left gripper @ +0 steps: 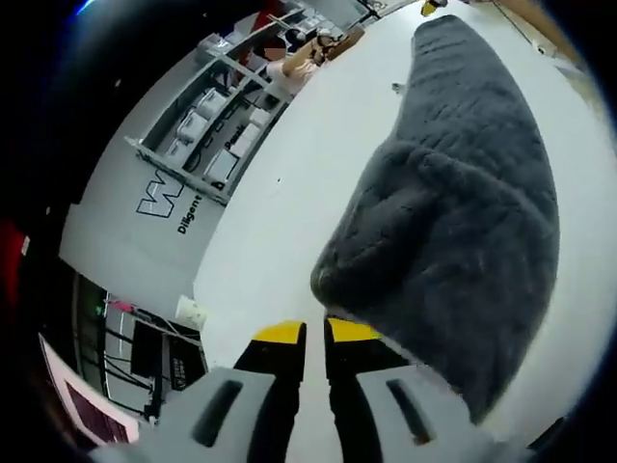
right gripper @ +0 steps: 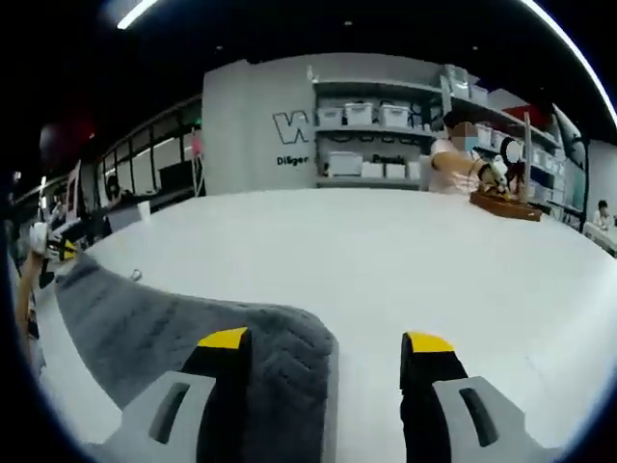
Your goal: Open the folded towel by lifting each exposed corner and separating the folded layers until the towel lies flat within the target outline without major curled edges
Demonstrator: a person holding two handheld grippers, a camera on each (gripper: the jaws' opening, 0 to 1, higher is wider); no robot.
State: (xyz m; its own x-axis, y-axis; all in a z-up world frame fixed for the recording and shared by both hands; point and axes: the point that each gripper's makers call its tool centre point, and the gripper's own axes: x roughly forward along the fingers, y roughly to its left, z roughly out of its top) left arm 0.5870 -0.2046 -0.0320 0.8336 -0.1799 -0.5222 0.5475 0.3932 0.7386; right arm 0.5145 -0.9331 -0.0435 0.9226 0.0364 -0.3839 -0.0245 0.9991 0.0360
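Note:
A dark grey towel with a ribbed weave lies folded on the white table. In the left gripper view its thick, rounded folded end bulges just beyond my left gripper. That gripper's yellow-tipped jaws stand close together with only white table showing in the slit, and the towel's edge overlaps the right-hand jaw. In the right gripper view the towel runs from the left edge to a rounded corner. My right gripper is open wide, its left jaw over that corner and its right jaw over the bare table.
A small metal object lies on the table by the towel's far edge. A paper cup stands near the table's far side. Behind are shelves of white boxes and a person working at a wooden tray.

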